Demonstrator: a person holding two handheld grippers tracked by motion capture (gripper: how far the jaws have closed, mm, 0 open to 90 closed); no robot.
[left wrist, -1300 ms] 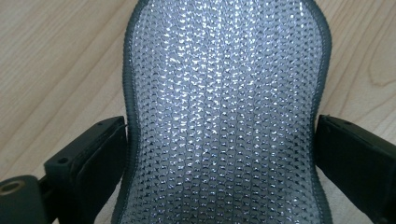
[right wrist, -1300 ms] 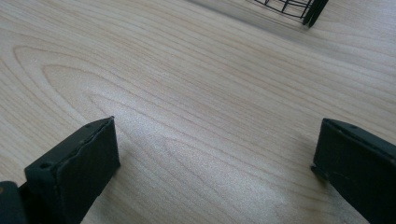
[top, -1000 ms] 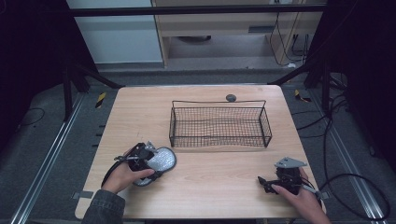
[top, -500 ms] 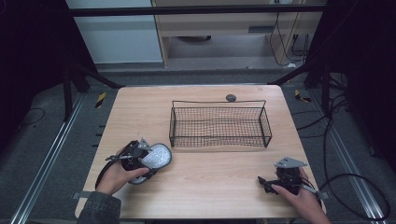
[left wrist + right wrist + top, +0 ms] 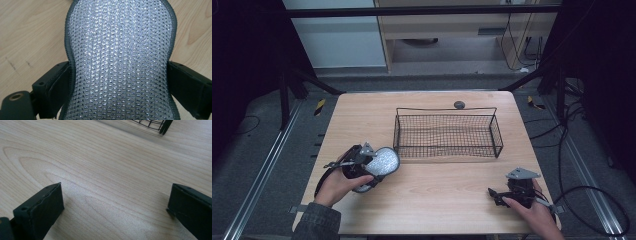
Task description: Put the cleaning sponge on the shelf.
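- Because the left gripper (image 5: 371,165) has one black jaw pressed on each long side of the shiny silver pad (image 5: 382,161), the pad cannot slip out; in the left gripper view the jaws squeeze it right at its thin middle, which looks like the best spot to grab, since the pad (image 5: 120,60) is wider above that.
- The pad looks like a shoe insole with a dark sewn edge and a bumpy, glittery top; it sits near the left front part of the wooden table (image 5: 447,200), just off the near left corner of the wire basket (image 5: 447,134); I cannot tell if it is lifted off the wood or resting on it.
- The pad points toward the basket, so I think the plan is to put it in there; the basket has nothing in it yet, so this job looks like it is just starting.
- The right gripper (image 5: 499,194) rests low by the right front edge of the table, well apart from the pad; its jaws are spread wide with nothing between them, only bare wood, as the right gripper view shows; I think it waits there so it stays out of the way.
- A small dark round thing (image 5: 459,104) lies on the table behind the basket; it is too small to tell what it is.
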